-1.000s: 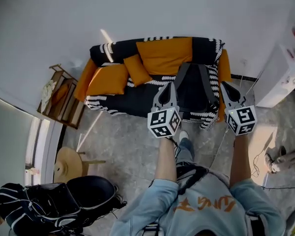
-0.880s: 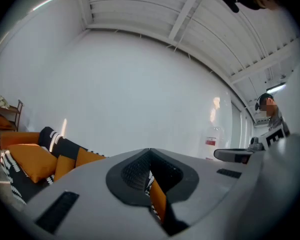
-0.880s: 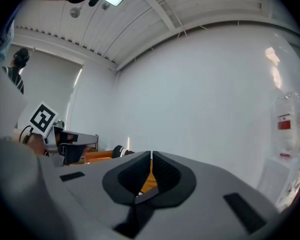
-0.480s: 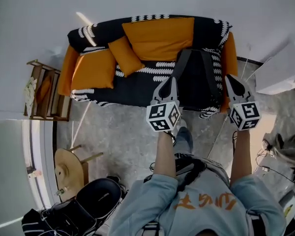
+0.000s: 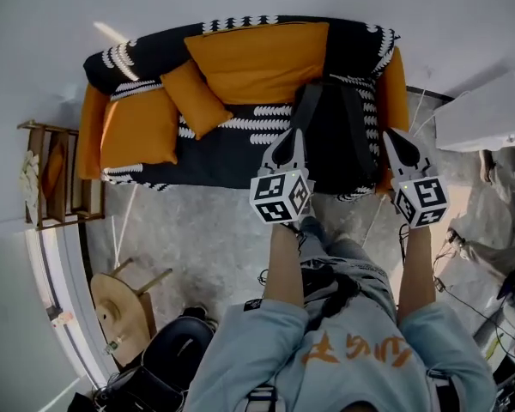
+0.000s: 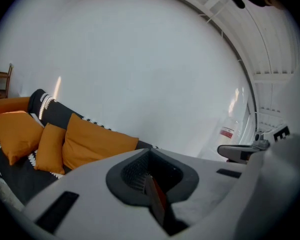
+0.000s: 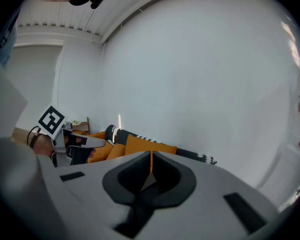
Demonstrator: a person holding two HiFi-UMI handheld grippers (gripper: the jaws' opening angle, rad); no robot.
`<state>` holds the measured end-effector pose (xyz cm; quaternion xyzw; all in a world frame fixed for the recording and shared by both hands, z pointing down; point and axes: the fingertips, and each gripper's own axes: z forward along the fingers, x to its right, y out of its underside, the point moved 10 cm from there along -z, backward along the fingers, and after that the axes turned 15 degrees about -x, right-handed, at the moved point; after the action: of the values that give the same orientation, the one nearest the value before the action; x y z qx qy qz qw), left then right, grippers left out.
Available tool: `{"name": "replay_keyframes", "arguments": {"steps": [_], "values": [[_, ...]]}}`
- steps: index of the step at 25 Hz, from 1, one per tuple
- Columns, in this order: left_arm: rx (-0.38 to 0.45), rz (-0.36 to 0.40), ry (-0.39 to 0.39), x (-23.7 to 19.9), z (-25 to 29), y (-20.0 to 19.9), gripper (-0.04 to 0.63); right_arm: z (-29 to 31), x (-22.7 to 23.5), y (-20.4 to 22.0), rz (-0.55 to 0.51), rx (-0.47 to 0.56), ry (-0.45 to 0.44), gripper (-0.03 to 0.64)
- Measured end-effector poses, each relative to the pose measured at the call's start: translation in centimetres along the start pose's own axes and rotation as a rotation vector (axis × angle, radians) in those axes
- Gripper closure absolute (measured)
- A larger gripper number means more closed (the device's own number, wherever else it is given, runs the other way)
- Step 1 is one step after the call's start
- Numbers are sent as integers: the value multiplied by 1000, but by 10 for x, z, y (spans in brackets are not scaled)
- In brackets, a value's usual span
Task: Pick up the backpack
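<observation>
**Task object.** The backpack [image 5: 339, 131], black with grey straps, lies on the right end of the sofa [image 5: 223, 157], against the backrest.

**Claws.** The left claw [image 5: 292, 137] and the right claw [image 5: 393, 137] are held out in front of the sofa, one at each side of the backpack. Neither grips it. In each gripper view the jaws are pressed together with nothing between them.

**Head view only.**
- The backpack and the grey floor [image 5: 206, 239].
- A round wooden stool [image 5: 120, 303] and a black bag [image 5: 167, 359] at lower left.
- The person's sweatshirt [image 5: 360, 350].

**Left gripper view.**
- The sofa's orange cushions [image 6: 90, 144] stand at lower left against a white wall [image 6: 140, 59].
- The right claw enters at the right edge.
- A wooden rack [image 6: 0, 79] shows at far left.

**Right gripper view.**
- The left claw enters at the left, with the sofa's backrest beyond it.
- A slatted white ceiling [image 7: 115, 9] shows at the top.

**Writing.**
- The sweatshirt carries orange characters, seen from above and not legible.
- A white appliance [image 5: 485, 118] stands right of the sofa.
- In the left gripper view a red-and-white label [image 6: 226, 132] shows near the right claw, too small to read.
</observation>
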<state>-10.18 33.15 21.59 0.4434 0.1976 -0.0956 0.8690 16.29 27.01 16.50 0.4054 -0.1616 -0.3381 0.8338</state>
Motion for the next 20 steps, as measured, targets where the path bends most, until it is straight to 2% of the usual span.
{"name": "replay_keyframes", "arguments": {"steps": [4,7,12,15,20], "values": [[-61,12,44,17,38,6,574,2,37,22,72,-47,43,584],[-94,49,59,28,61,4,572,14,58,29,103,-53,33,584],[-148,91,9,18,92,-28,572,59,80,5,126,-4,-44,584],[-154,97,-14,19,109,-51,572,79,101,-16,126,21,-76,584],[-209,105,-36,30,145,-57,572,101,144,-9,185,-2,-76,584]]}}
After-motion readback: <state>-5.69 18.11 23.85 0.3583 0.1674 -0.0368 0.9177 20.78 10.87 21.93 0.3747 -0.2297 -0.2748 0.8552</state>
